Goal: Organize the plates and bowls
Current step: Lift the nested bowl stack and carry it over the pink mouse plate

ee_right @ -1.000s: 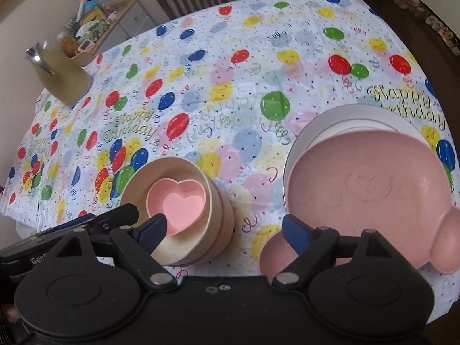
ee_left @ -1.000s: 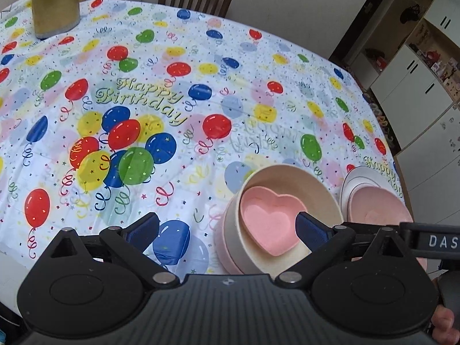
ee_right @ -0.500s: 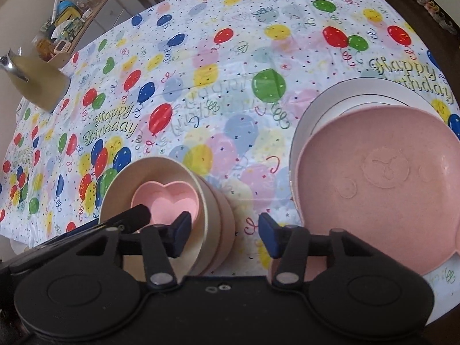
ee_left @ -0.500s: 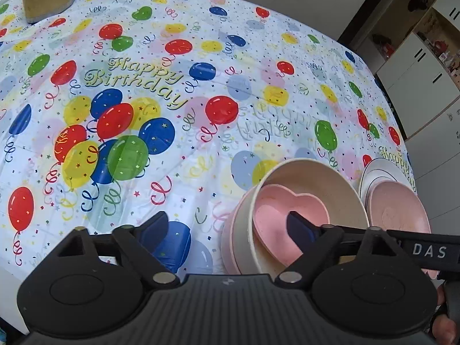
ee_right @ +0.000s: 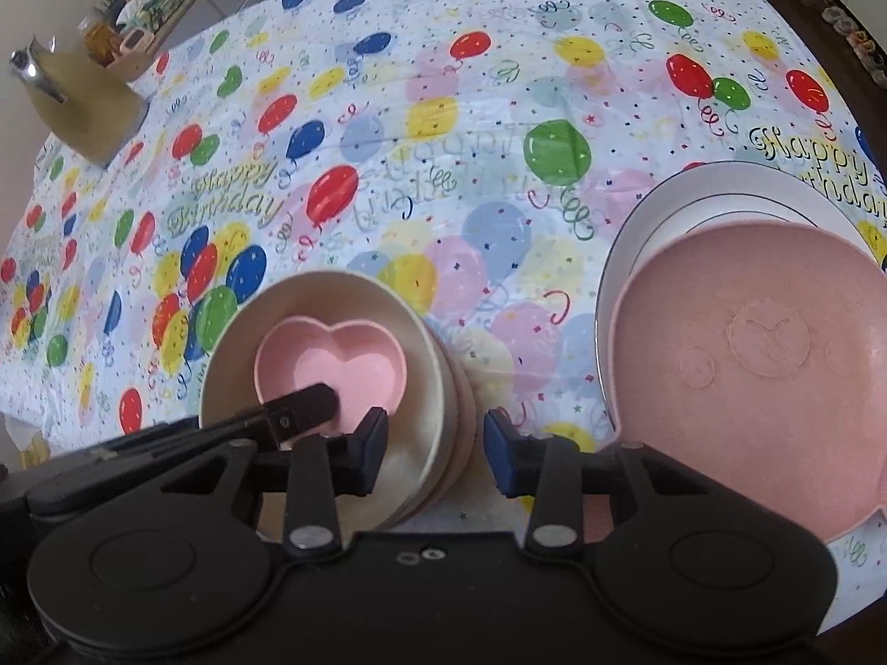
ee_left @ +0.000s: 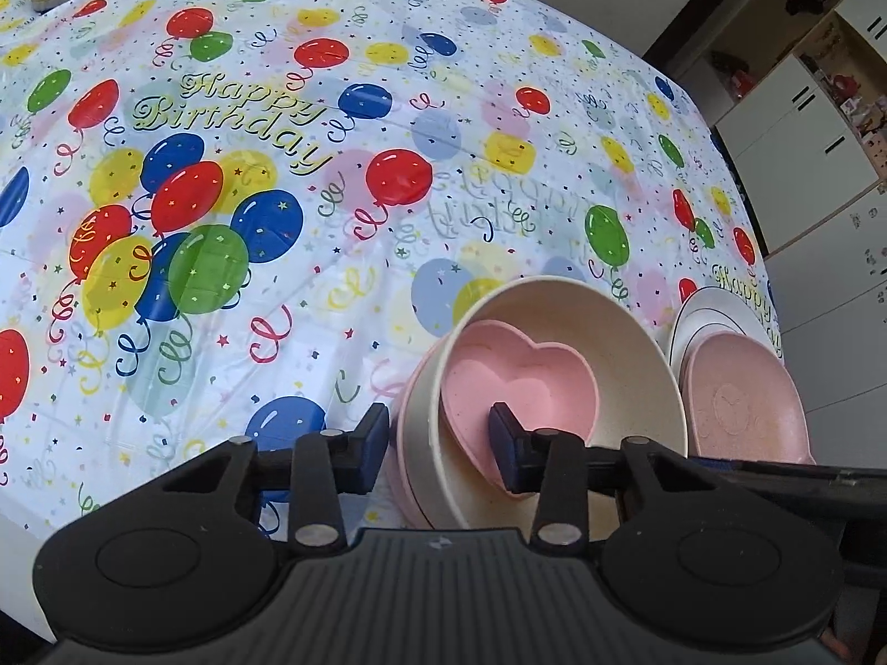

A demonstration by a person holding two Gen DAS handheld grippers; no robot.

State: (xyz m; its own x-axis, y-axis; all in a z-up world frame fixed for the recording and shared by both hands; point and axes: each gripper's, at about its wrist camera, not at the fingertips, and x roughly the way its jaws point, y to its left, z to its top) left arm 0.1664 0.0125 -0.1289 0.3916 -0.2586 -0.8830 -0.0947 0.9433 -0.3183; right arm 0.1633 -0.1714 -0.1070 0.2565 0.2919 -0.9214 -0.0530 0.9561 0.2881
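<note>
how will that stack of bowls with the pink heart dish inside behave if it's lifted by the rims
The bowl stack looks rigid, matte and probably light. The heart dish sits loose and tilted in the cream bowl, so it may slide. Each gripper straddles a rim on opposite sides; uneven lifting could separate the nested bowls.

Two fisheye wrist cameras peer steeply down along their claws at a balloon-print worktop (ee_left: 388, 111), both close above the stacked cream bowl (ee_left: 610, 343). The left view faces it from the left, the right view from the right; both share the bowl, the pink plate (ee_right: 765, 366) and the tablecloth.
</note>
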